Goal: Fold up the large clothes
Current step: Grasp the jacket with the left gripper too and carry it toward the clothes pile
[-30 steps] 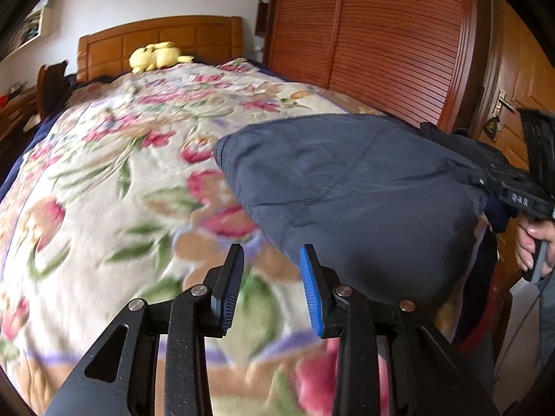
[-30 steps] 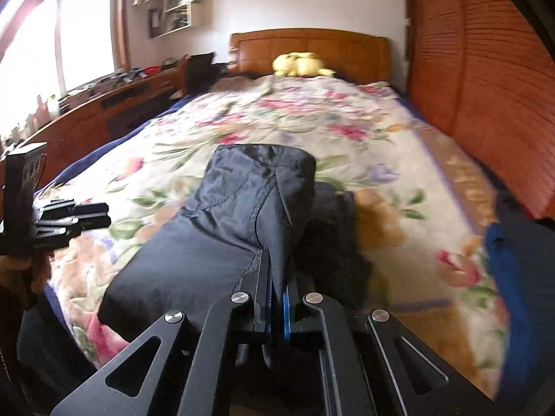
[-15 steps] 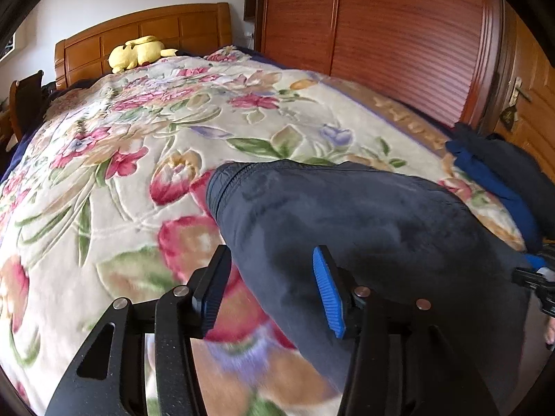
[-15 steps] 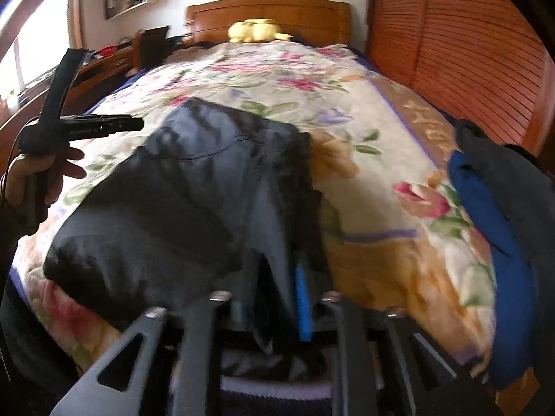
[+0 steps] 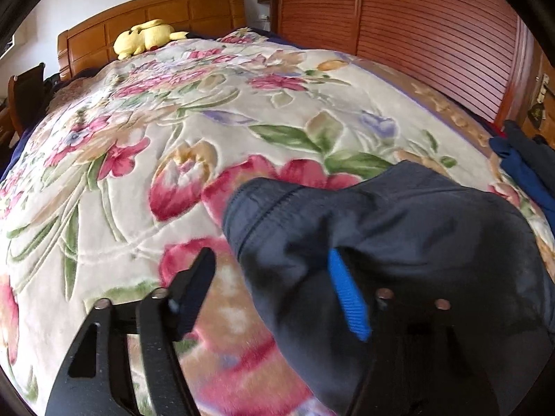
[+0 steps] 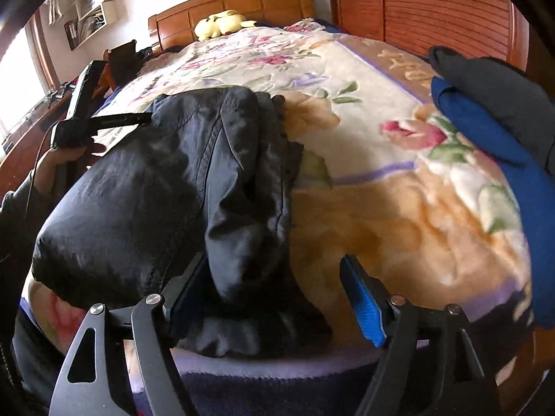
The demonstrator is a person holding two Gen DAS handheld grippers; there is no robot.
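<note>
The folded dark jacket point(image 6: 156, 187) lies on the floral blanket point(image 5: 242, 111) at the near end of the bed. The right gripper point(image 6: 277, 294) has just been opening; its jaws stand wide around the jacket's edge, pressing nothing. The left gripper point(image 5: 270, 291), likewise just opening, straddles the jacket's corner without clamping it

Dark navy jacket point(image 6: 145, 187), folded into puffy bundle, lying on floral blanket point(image 6: 364, 79) near bed's foot edge.
</note>
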